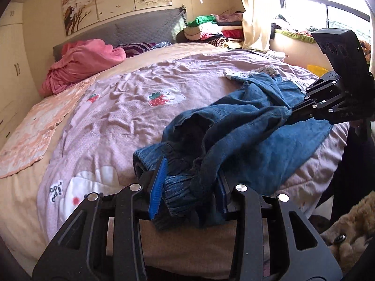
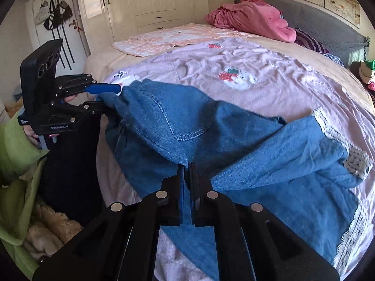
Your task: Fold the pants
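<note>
A pink quilt (image 1: 131, 89) with strawberry patches covers the bed ahead of the gripper. Farther off, at the grey headboard (image 1: 140, 27), lies a crumpled pink blanket (image 1: 79, 63) beside a striped pillow (image 1: 137, 46). A stack of folded clothes (image 1: 211, 30) sits beyond, near the window (image 1: 328, 2). White wardrobes (image 2: 152, 2) stand past the bed.

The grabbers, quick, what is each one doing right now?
Left gripper: closed on the bunched waistband of the blue jeans.
Right gripper: shut tight, pinching a fold of the jeans.
</note>
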`<state>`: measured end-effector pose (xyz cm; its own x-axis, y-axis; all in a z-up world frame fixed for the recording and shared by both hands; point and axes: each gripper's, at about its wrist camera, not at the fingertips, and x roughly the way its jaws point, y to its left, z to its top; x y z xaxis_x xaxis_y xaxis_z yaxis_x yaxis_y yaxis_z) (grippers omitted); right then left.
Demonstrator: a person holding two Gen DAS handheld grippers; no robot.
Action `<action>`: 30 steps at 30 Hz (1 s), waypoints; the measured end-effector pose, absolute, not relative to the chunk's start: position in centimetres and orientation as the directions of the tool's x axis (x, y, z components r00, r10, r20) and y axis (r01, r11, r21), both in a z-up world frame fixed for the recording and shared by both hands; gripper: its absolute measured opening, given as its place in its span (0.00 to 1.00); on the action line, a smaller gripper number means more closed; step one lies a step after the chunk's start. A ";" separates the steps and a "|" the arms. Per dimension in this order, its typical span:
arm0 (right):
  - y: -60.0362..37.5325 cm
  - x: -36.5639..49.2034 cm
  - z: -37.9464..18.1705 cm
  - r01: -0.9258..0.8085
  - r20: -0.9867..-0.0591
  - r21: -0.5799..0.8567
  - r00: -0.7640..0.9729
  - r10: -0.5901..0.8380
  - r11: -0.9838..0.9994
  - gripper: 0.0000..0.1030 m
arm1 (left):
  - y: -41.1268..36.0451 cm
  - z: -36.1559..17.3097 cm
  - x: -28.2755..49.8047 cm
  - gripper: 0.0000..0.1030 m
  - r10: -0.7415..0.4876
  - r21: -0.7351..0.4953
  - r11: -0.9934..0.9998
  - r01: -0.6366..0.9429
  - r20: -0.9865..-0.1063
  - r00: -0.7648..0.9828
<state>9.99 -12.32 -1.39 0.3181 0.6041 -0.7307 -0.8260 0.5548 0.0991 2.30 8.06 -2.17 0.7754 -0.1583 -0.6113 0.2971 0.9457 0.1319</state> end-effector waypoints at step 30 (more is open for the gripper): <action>-11.5 7.3 -5.2 -0.799 -0.750 0.215 0.233 0.619 0.561 0.07 | 8.9 -4.3 1.0 0.38 -0.098 0.119 0.960 0.252 -0.703 0.705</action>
<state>7.29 -11.49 -5.25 0.2326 0.6190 -0.7502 -0.7995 0.5609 0.2149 1.02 8.85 -4.27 0.7046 -0.0979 -0.7028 0.2522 0.9603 0.1191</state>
